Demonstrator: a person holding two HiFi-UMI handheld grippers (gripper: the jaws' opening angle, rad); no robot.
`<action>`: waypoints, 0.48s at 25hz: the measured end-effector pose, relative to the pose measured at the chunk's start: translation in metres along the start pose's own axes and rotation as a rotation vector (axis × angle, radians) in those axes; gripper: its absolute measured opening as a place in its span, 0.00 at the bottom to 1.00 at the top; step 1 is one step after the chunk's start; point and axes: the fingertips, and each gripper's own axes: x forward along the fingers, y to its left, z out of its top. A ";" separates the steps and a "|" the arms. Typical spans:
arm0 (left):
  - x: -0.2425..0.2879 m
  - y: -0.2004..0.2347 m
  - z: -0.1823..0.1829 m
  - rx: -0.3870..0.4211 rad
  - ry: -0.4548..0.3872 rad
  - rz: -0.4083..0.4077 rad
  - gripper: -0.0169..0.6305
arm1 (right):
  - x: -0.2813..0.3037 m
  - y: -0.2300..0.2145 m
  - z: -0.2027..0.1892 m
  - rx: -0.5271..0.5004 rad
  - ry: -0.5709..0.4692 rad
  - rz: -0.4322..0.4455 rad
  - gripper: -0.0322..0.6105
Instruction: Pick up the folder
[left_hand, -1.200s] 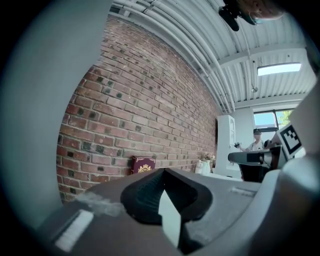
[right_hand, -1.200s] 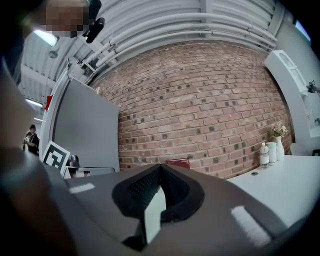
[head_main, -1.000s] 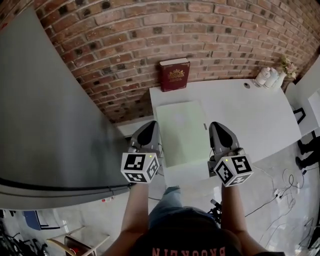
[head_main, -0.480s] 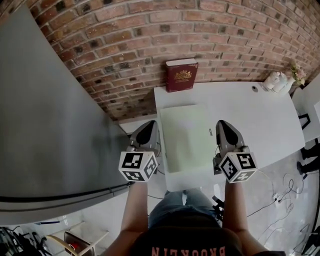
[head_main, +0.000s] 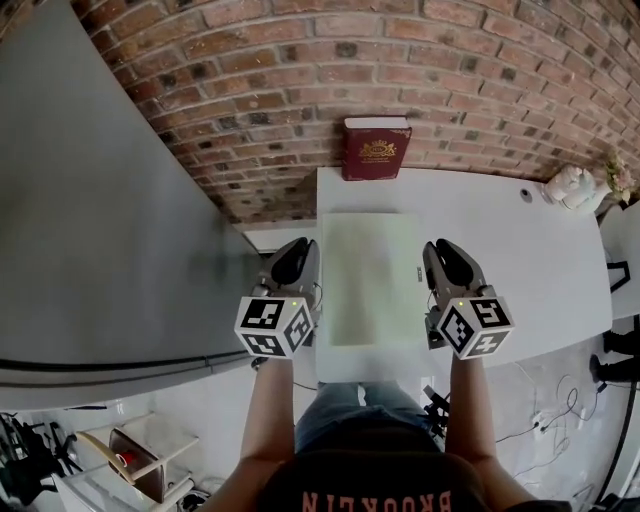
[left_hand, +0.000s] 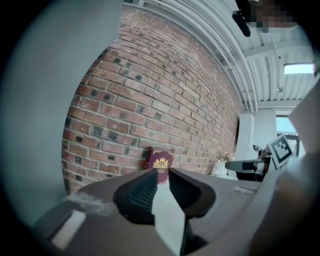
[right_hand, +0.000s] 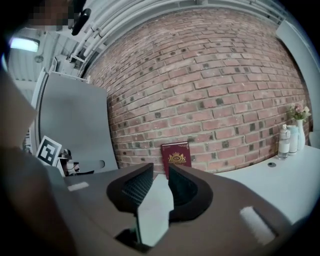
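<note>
A pale green folder (head_main: 368, 275) lies flat on the white table (head_main: 500, 250), its long side running away from me. My left gripper (head_main: 291, 264) hovers just off the folder's left edge, past the table's left side. My right gripper (head_main: 447, 262) hovers over the table just off the folder's right edge. The jaws of both have just been opening. In the left gripper view the left gripper (left_hand: 161, 172) shows a narrow gap with nothing in it. In the right gripper view the right gripper (right_hand: 161, 169) shows a wider gap, also with nothing in it.
A dark red book (head_main: 376, 148) leans upright against the brick wall (head_main: 450, 70) behind the folder. White bottles and flowers (head_main: 575, 185) stand at the table's far right corner. A grey panel (head_main: 100, 200) fills the left. Cables (head_main: 560, 420) lie on the floor.
Both grippers have moved forward and a little down, from the folder's near corners to beside its middle. The folder and book have not moved on the table.
</note>
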 end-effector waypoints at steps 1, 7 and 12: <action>0.002 -0.001 -0.004 -0.014 0.015 0.001 0.15 | 0.004 0.000 -0.004 0.002 0.025 0.025 0.23; 0.011 -0.005 -0.029 -0.110 0.099 0.000 0.39 | 0.020 -0.005 -0.028 0.010 0.150 0.126 0.47; 0.019 -0.001 -0.050 -0.107 0.193 0.011 0.50 | 0.029 -0.012 -0.042 0.034 0.189 0.144 0.48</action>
